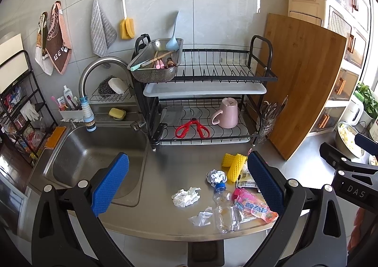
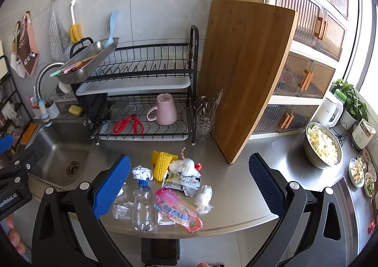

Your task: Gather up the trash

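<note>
At the left of the right wrist view lies the steel sink (image 2: 59,155), and in the lower left corner the left gripper (image 1: 187,180) shows as a black frame. In its own view its blue pads stand wide apart above the counter (image 1: 165,172), clamping nothing. The trash sits at lower centre: a crumpled paper ball (image 2: 142,172), a clear plastic bottle (image 2: 141,205), yellow foam netting (image 2: 161,163) and a pink snack wrapper (image 2: 177,210). The right gripper (image 2: 189,184) hovers level over this heap, jaws spread, empty.

Home kitchen, sink (image 1: 94,155), dish rack (image 1: 205,73)
</note>
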`<state>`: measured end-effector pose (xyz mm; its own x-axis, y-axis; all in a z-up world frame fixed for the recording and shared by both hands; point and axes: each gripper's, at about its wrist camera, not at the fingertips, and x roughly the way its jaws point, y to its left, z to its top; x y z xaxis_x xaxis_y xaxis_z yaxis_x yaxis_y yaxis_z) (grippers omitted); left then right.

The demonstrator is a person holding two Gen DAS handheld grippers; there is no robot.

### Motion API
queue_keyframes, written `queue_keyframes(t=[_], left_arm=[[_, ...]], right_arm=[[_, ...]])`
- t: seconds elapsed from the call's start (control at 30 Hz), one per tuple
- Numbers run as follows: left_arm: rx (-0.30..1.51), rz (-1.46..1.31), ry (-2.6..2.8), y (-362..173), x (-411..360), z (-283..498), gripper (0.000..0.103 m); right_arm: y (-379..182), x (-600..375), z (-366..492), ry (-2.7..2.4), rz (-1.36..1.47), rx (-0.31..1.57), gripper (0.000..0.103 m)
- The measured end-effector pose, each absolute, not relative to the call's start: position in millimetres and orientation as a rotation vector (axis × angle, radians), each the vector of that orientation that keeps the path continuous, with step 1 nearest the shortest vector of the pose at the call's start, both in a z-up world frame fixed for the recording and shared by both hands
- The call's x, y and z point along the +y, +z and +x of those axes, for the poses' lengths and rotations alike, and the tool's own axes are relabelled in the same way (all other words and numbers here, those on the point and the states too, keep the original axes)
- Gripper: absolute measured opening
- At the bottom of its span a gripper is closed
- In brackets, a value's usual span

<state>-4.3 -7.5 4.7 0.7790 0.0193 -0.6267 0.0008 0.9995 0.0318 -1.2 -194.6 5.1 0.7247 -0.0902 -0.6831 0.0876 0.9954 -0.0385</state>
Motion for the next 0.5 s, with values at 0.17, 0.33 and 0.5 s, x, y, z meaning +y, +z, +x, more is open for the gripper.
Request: queue_keyframes(t=[0.17, 0.33, 0.5], left_arm=[[0.678, 0.028, 0.012, 5.1, -6.8, -4.2, 0.095], [0.683, 0.027, 0.013, 3.1, -5.7, -1.8, 0.095], [0.689, 0.024, 0.010, 0.4, -4.6, -0.4, 0.095]], right_arm=[[5.0, -194.6, -0.7, -0.098, -0.005, 0.754, 0.100], [4.7, -192.5, 0.4, -0.109, -0.027, 0.739, 0.100], [2.8, -193.7, 0.9, -0.101, -0.015, 0.742, 0.100]])
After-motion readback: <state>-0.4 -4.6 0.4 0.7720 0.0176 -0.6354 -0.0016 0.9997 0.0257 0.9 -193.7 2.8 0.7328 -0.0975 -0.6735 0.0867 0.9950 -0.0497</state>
